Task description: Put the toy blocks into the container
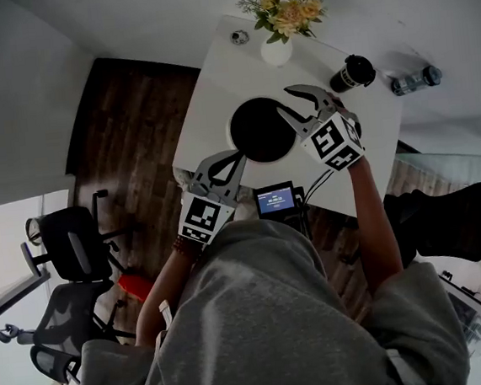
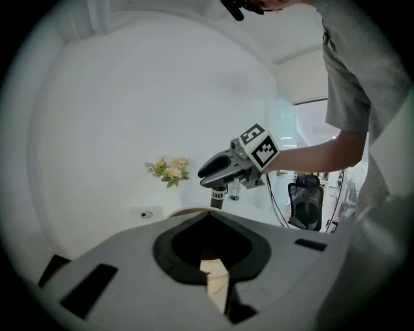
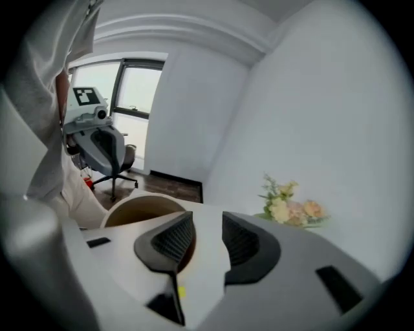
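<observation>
Black ribbed jaws on the right hand-held gripper (image 3: 207, 223) stand apart with nothing between them. It is poised above the right rim of the round tan container with a dark inside (image 1: 252, 140), probably the spot for dropping blocks in. The left hand-held gripper (image 2: 208, 218), tips together, waits by the near-left corner of the white tabletop (image 1: 214, 88), likely kept clear. The container sits mid-tabletop; no toy block shows plainly in any view.
</observation>
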Tool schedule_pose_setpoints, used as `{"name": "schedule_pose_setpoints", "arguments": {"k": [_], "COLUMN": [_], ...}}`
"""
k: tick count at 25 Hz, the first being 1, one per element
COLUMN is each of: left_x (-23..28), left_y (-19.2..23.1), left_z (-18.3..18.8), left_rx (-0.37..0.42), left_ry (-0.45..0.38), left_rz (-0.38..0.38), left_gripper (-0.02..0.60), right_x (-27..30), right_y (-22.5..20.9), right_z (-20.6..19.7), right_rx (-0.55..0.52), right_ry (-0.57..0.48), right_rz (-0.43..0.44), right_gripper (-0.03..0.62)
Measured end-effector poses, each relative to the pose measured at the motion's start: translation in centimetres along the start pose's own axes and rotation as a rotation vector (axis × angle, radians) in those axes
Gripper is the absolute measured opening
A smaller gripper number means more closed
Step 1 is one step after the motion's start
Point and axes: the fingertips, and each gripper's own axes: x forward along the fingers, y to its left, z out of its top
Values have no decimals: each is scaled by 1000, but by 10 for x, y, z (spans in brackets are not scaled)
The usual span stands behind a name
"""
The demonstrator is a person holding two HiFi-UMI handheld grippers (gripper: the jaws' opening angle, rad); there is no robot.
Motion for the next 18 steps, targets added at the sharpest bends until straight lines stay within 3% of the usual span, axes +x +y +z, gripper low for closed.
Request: {"name": "schedule_pose_setpoints", "arguments": {"k": [4,8,11,18], "left_x": [1,2,3,1], "left_y": [-1,-8,-10,-14], "left_z": [0,-1,-1,-3], "left_rx": [9,14,19,31], "left_ry": [7,13,18,32], "left_rz": [-5,-17,-23,-17], "left_gripper": [6,6,6,6], "right_x": [-18,-20,-5,34], "right_y": [-43,-43,-18,32], "right_z": [-33,-89,-128,-190], "right_rx": [91,94,42,-59], "right_ry": [0,112,210,323], "right_rz": [-126,-159,-101,140], "right_gripper": [144,144,144,176]}}
